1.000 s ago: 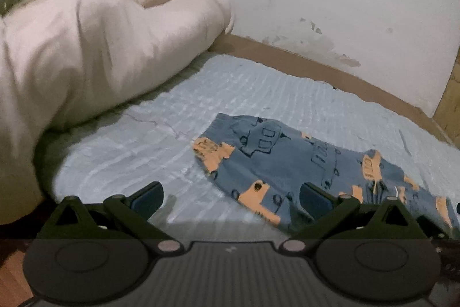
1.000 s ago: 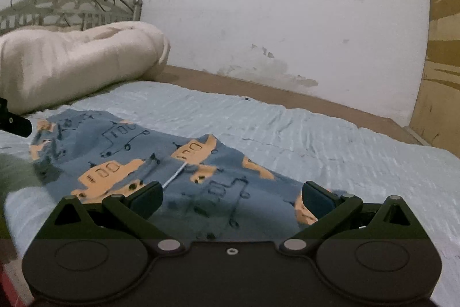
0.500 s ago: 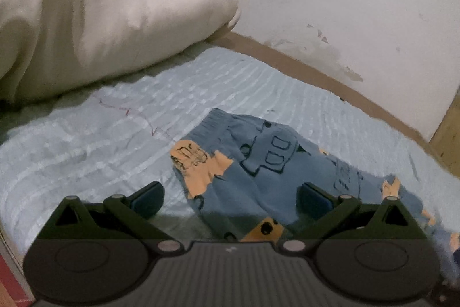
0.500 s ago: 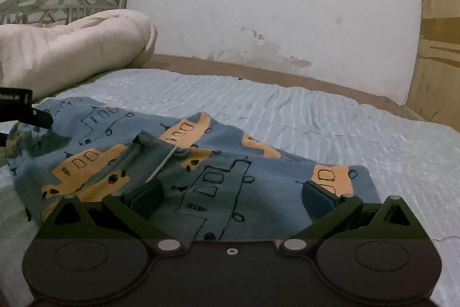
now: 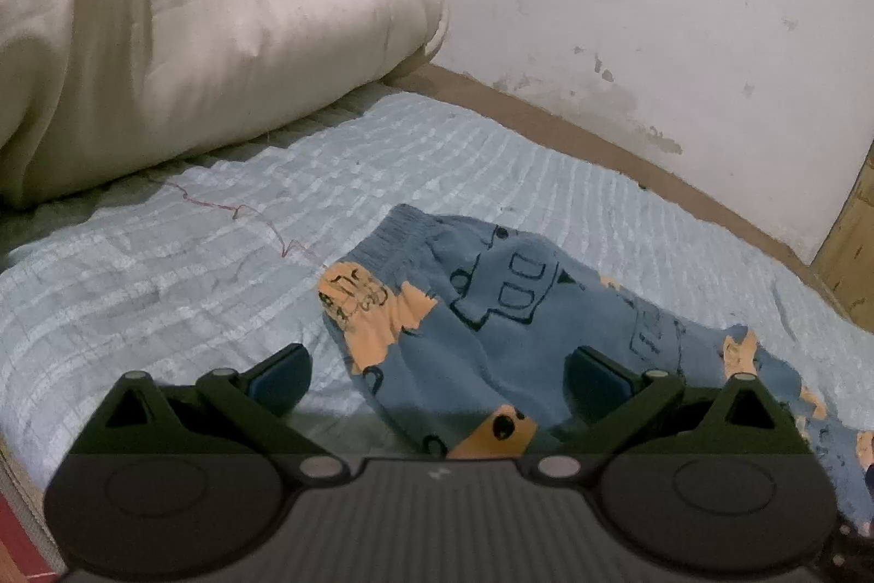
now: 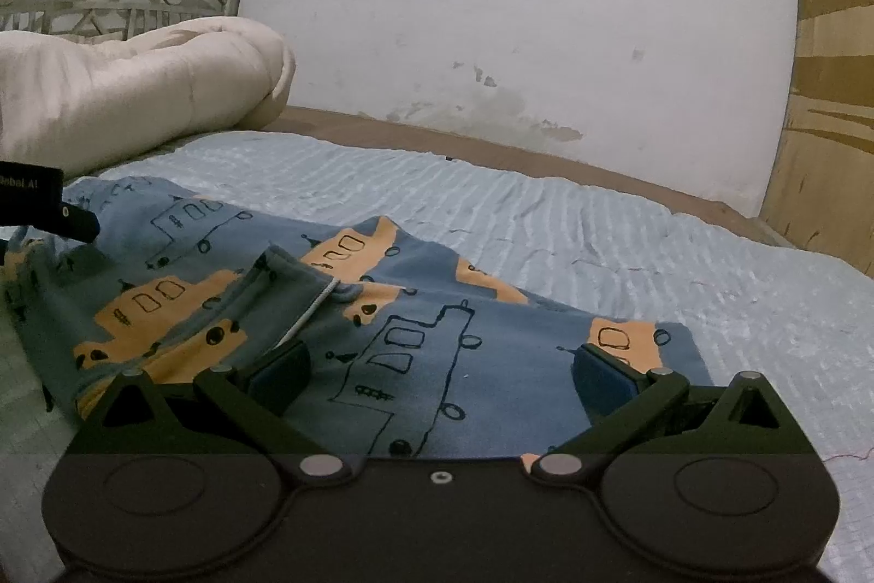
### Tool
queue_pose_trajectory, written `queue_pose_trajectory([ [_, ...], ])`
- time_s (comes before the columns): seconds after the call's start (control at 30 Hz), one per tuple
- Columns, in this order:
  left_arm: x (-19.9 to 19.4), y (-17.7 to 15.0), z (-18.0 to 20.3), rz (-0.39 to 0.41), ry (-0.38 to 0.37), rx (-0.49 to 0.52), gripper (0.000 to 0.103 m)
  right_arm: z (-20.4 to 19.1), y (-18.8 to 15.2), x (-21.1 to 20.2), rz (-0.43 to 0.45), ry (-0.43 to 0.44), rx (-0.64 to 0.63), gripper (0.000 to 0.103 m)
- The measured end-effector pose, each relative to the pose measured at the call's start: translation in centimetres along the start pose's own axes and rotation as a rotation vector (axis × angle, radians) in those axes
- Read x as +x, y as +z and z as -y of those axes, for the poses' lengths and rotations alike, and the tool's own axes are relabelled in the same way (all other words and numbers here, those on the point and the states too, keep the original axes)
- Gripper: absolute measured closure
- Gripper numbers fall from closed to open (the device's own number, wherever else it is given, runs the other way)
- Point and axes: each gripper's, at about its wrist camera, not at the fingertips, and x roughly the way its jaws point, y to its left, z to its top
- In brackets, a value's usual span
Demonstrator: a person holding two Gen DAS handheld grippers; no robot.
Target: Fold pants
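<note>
Pale-blue bed (image 5: 491,168) carries blue patterned pants (image 6: 415,337) and cream comforter (image 5: 180,31).

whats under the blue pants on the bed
The pants lie on the light blue bedcover, which shows all around them. One leg is folded over the other, hiding the layer beneath; anything else under the fabric is covered.

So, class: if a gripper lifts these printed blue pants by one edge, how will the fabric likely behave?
The pants will probably droop rather than stay flat: one flap already lies folded over with soft creases. They look light, thin knit. On the ribbed bedsheet they would likely bunch when pushed, not slide.
</note>
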Motion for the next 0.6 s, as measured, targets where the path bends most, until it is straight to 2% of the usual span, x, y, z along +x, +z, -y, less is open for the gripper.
queue_pose_trajectory([
  [0.1, -0.2, 0.2, -0.3, 0.02, -0.047, -0.033, 0.001, -0.1, -0.1, 0.0, 0.003, -0.003, -0.002, 0.001],
  [0.17, -0.5, 0.3, 0.1, 0.055, -0.05, -0.025, 0.001, -0.1, -0.1, 0.0, 0.004, -0.004, -0.002, 0.001],
  [0.3, -0.9, 0.1, 2.1, 0.116, -0.032, 0.102, 0.001, -0.2, -0.2, 0.0, 0.007, -0.009, -0.007, 0.001],
  [0.47, -1.4, -0.6, 4.2, 0.174, -0.045, 0.27, 0.001, -0.6, -0.2, 0.0, 0.008, -0.022, -0.02, 0.001],
  [0.53, -1.2, -0.6, 4.2, 0.167, -0.041, 0.275, 0.001, -0.7, -0.2, 0.0, 0.008, -0.026, -0.025, 0.001],
  [0.6, -1.0, -0.3, 3.7, 0.141, -0.039, 0.226, 0.001, -0.8, -0.2, 0.1, 0.009, -0.03, -0.028, 0.001],
])
